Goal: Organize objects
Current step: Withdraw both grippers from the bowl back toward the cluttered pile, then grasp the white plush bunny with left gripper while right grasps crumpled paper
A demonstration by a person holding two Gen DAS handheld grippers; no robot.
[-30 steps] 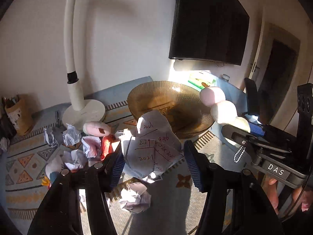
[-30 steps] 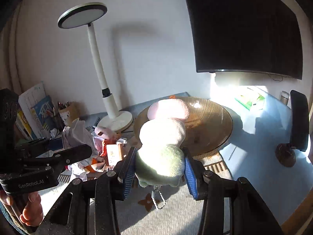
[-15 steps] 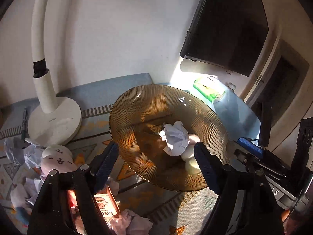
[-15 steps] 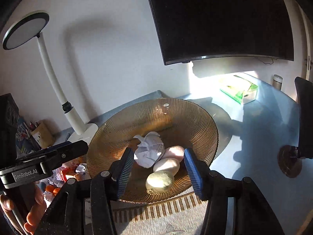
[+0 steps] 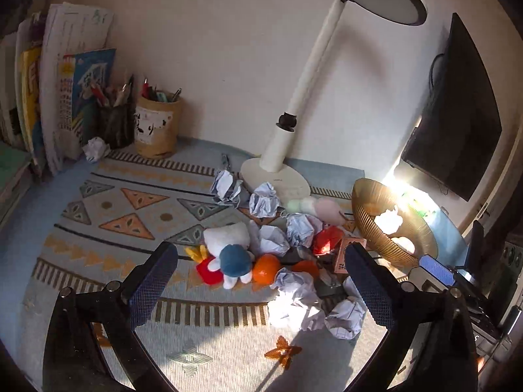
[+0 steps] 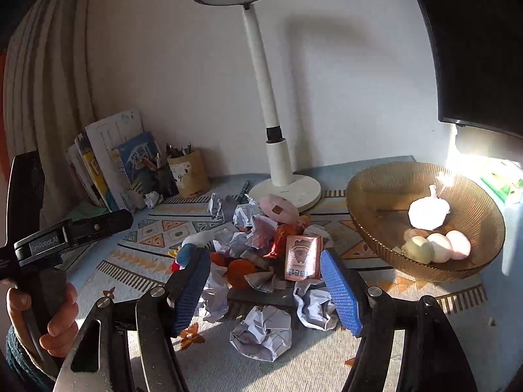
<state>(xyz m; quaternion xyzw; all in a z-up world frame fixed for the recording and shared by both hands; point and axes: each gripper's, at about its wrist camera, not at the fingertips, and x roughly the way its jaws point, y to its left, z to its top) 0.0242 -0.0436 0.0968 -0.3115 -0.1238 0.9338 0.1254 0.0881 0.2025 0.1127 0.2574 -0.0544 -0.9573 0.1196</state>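
A heap of clutter lies on the patterned mat: crumpled paper balls (image 5: 268, 199) (image 6: 261, 330), a blue and white plush (image 5: 233, 259), an orange fruit (image 5: 265, 269) (image 6: 242, 272), a pink box (image 6: 302, 258) and a pastel plush skewer (image 5: 313, 207). An amber ribbed bowl (image 6: 385, 179) (image 5: 364, 212) at the right holds a paper ball (image 6: 426, 212) and a pastel dango plush (image 6: 438, 250). My left gripper (image 5: 258, 289) is open and empty above the heap. My right gripper (image 6: 264, 289) is open and empty, just in front of the heap.
A white desk lamp (image 6: 271, 150) (image 5: 278, 163) stands behind the heap. Pen holders (image 5: 158, 130) and books (image 5: 39, 98) line the back left wall. A dark screen (image 5: 457, 114) hangs at the right. The left gripper's body (image 6: 62, 238) shows at the left.
Both grippers have pulled back from the bowl and swung left to face the heap. The paper ball and dango plush released earlier now lie in the bowl.
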